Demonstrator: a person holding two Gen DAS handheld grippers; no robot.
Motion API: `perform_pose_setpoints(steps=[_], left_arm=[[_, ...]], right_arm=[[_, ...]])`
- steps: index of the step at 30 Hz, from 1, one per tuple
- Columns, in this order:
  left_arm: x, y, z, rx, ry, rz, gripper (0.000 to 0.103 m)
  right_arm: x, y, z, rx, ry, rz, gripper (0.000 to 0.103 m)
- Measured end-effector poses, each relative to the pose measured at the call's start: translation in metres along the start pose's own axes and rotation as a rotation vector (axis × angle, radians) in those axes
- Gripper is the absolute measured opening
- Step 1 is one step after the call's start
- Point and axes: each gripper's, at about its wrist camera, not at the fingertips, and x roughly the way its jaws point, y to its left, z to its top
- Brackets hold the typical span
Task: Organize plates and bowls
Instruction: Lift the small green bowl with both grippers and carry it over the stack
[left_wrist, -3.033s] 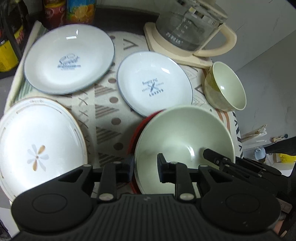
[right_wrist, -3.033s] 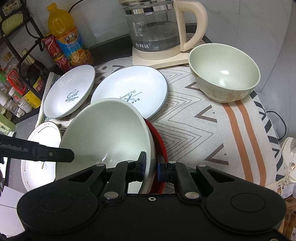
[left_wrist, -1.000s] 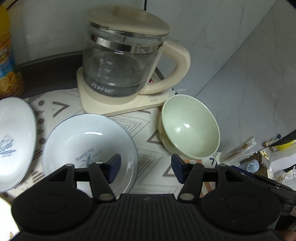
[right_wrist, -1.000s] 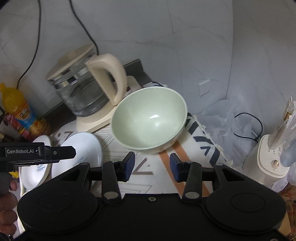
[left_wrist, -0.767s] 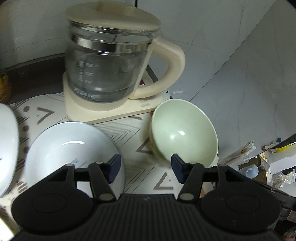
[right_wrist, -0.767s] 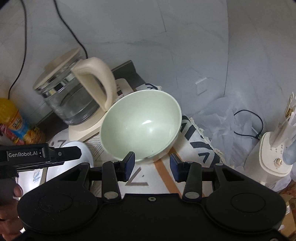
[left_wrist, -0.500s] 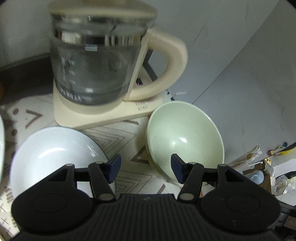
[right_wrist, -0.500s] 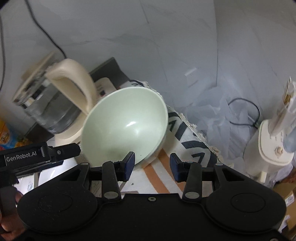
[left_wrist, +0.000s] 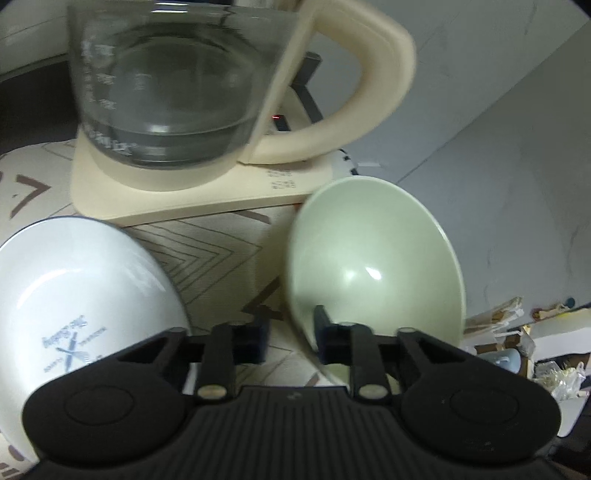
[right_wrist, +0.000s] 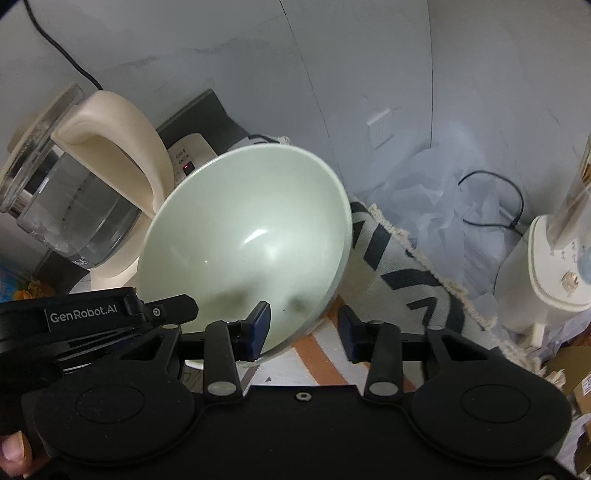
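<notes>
While the left tool (left_wrist: 290, 332), jaws just closed, clamps the green bowl (left_wrist: 369, 258) beside the kettle (left_wrist: 166, 92), the right tool (right_wrist: 303, 326), jaws closing yet apart around the rim, should pinch firmly before any lift.

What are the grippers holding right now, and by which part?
The left gripper has just closed on the bowl at its near rim. The right gripper straddles the rim too, its jaws just closing, but a gap still shows, so it has no hold yet.

A home kitchen corner.
Ahead of the fingers, a glass kettle (left_wrist: 166, 92) on its cream base stands on a patterned cloth (left_wrist: 207, 251) beside a green bowl (left_wrist: 373, 266) and white plate (left_wrist: 74, 280), against a marble-look wall (right_wrist: 332, 74).
</notes>
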Motion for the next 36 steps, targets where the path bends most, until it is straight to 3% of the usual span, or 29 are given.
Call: perform_pose_setpoints(steps=[3,8,16,25,36], left_arm=[[-0.004,-0.005,-0.002,0.016,0.001,0.027,0.017],[-0.019,0.000,-0.008,0.012,-0.015,0.005,0.017],[-0.044,0.006,-0.021,0.005,-0.032,0.040,0.017],[-0.079,0.018,-0.031,-0.034,-0.059,0.018,0.017],[-0.116,0.026,-0.044,-0.059,-0.111,0.020,0.017]], right_arm=[[-0.002,0.001,0.001,-0.011,0.001,-0.003,0.030],[-0.017,0.001,-0.003,-0.041,-0.001,0.024,0.028],[-0.038,0.016,-0.017,-0.105,-0.001,0.036,0.028],[-0.071,0.035,-0.021,-0.211,-0.074,0.072,0.028],[-0.093,0.044,-0.038,-0.253,-0.073,0.123,0.028]])
